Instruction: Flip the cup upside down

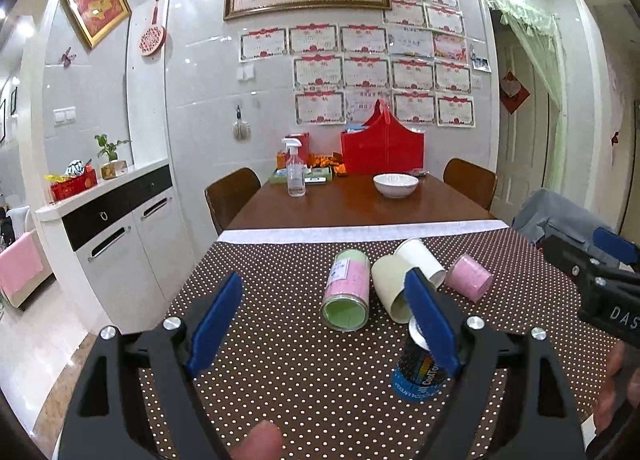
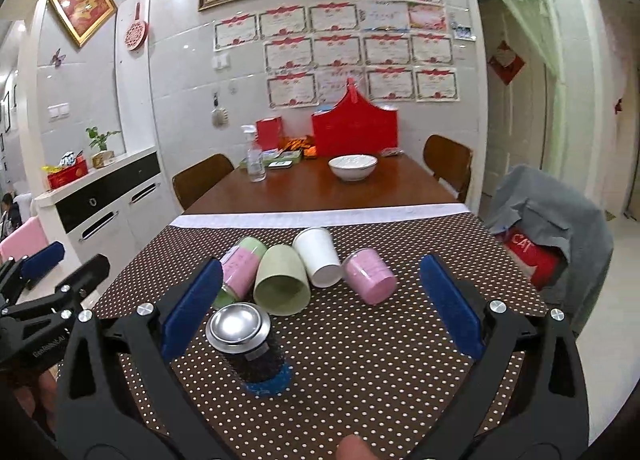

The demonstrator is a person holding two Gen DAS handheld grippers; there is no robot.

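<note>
Here, your right tongs (image 2: 320, 312) gape wide and hold nothing; the upended dark cup (image 2: 250, 344) stands just inside their left pad. Your left tongs (image 1: 324, 332) gape too, that cup (image 1: 420, 372) behind their right pad. Four cups (image 2: 282, 280) lie beyond.

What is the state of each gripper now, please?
Left gripper: open, holding nothing.
Right gripper: open, holding nothing.
</note>
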